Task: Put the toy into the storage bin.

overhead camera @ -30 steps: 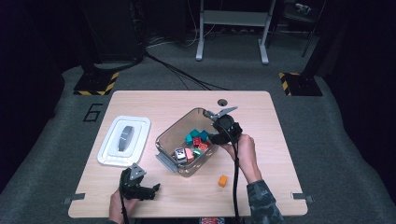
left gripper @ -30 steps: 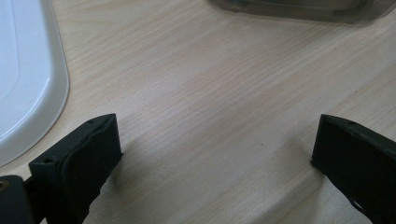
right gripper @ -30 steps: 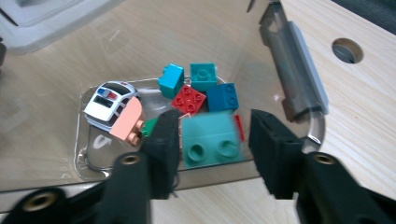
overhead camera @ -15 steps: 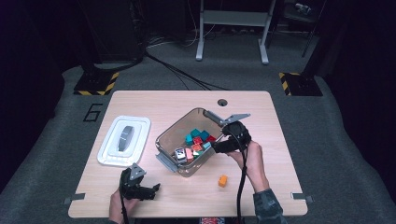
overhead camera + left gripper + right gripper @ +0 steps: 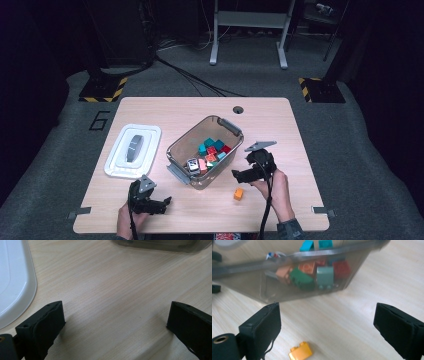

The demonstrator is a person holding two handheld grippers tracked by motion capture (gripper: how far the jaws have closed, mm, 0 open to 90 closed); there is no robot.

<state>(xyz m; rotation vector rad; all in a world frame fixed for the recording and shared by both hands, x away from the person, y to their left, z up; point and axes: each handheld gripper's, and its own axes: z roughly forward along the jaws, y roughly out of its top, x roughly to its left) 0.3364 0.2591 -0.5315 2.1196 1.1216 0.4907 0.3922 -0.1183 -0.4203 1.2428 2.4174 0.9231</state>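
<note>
A clear grey bin (image 5: 185,139) holding several coloured bricks stands mid-table. Just right of it my right gripper (image 5: 239,176) hangs low over the wood and points toward an orange brick (image 5: 239,193) lying loose on the table. Its jaws have just been opening and stand wide with nothing held. In the right gripper view the orange brick (image 5: 300,352) lies low between the jaws of that gripper (image 5: 327,312), with the bin wall (image 5: 249,290) beyond. My left gripper (image 5: 165,202) rests near the front edge, open over bare wood (image 5: 116,310).
A white lid (image 5: 134,150) lies left of the bin, and its edge (image 5: 15,290) is beside my left jaw. A round hole (image 5: 238,109) sits in the far part of the tabletop. Bare wood stretches right of the orange brick.
My right gripper has come away from above the bin, moving toward the near edge and lower, and its jaws have spread wide. The left gripper has stayed put.
</note>
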